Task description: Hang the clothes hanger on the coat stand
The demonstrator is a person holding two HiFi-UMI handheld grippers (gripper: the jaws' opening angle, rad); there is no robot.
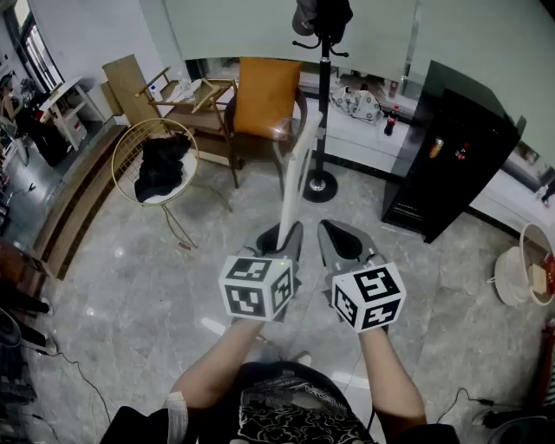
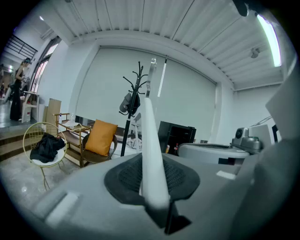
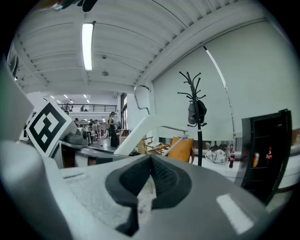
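Gripping the white clothes hanger (image 1: 297,173) by its lower end, the left gripper (image 1: 284,238) has its jaws pressed onto the plastic, and the hanger slants up through the middle of the head view, its hook topmost in the left gripper view. It's in the air, not on any peg. Just right of it, the right gripper (image 1: 347,244) sits alongside with its jaws drawn together and nothing between them. Straight beyond, upper centre of frame, stands the black coat stand (image 1: 325,113), round base on the grey floor and a dark bag (image 1: 321,17) hung at its top. Left of the pole there's a chair with an orange cushion (image 1: 264,104), further left a gold wire table (image 1: 130,143) carrying a black cloth (image 1: 162,166). At right, a black cabinet (image 1: 451,165)
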